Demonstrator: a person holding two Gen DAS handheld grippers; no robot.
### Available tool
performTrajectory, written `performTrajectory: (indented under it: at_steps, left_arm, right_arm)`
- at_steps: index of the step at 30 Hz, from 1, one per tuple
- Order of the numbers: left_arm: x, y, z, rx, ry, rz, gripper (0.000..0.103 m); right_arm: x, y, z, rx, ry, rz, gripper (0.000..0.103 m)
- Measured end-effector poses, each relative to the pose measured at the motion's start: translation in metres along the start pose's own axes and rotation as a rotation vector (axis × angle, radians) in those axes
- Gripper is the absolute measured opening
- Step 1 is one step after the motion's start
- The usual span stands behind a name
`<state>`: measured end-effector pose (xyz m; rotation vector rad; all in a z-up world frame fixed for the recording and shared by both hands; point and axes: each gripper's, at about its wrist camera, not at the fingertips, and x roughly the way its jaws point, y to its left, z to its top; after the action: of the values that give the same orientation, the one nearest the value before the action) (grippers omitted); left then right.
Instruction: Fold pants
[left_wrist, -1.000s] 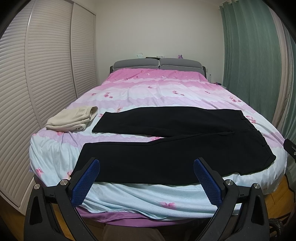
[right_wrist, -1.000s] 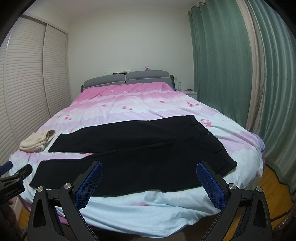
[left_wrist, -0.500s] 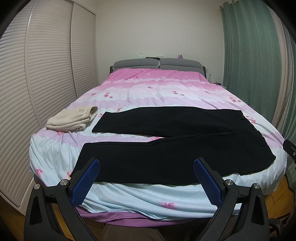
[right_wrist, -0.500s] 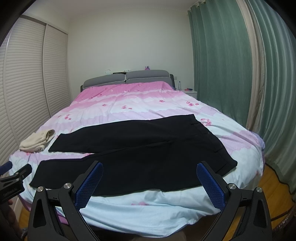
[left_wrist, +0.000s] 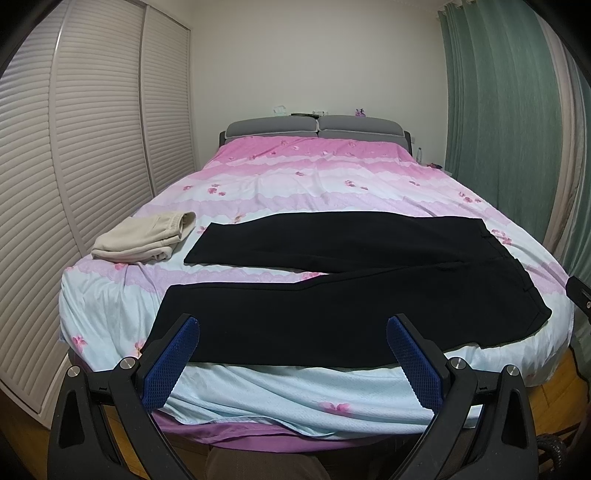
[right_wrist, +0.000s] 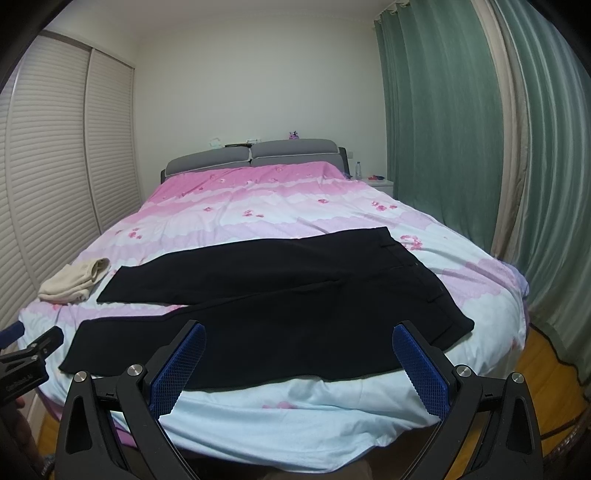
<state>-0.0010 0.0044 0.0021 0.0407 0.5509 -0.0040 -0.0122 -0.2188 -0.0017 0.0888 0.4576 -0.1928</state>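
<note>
Black pants (left_wrist: 351, 291) (right_wrist: 280, 306) lie spread flat across the foot of the bed, waistband to the right, both legs stretching left and slightly apart. My left gripper (left_wrist: 293, 332) hovers open in front of the bed's near edge, level with the near leg, nothing between its blue pads. The right gripper (right_wrist: 299, 339) is held open the same way before the near edge, closer to the waistband side. Neither touches the cloth. In the right wrist view, a part of the left gripper shows at the left edge.
A folded beige garment (left_wrist: 147, 240) (right_wrist: 74, 282) rests on the bed's left side beside the pant cuffs. The pink and pale blue duvet (left_wrist: 314, 184) covers the bed. Louvred wardrobe doors (left_wrist: 74, 147) stand left; green curtains (right_wrist: 443, 129) hang right. A white nightstand (right_wrist: 376, 181) sits by the headboard.
</note>
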Motion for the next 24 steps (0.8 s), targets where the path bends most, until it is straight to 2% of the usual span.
performTrajectory:
  at_steps: [13, 19, 24]
  left_arm:
    - [0.022, -0.005, 0.003, 0.041, 0.024, 0.010, 0.103]
    - [0.047, -0.006, 0.023, 0.072, 0.020, -0.007, 0.103]
    - [0.073, 0.005, 0.045, 0.097, -0.001, 0.021, 0.103]
  right_arm:
    - [0.024, -0.002, 0.013, -0.002, 0.001, 0.010, 0.102]
    - [0.045, 0.011, 0.035, -0.041, -0.029, 0.045, 0.102]
    - [0.076, 0.031, 0.057, -0.077, -0.015, 0.113, 0.102]
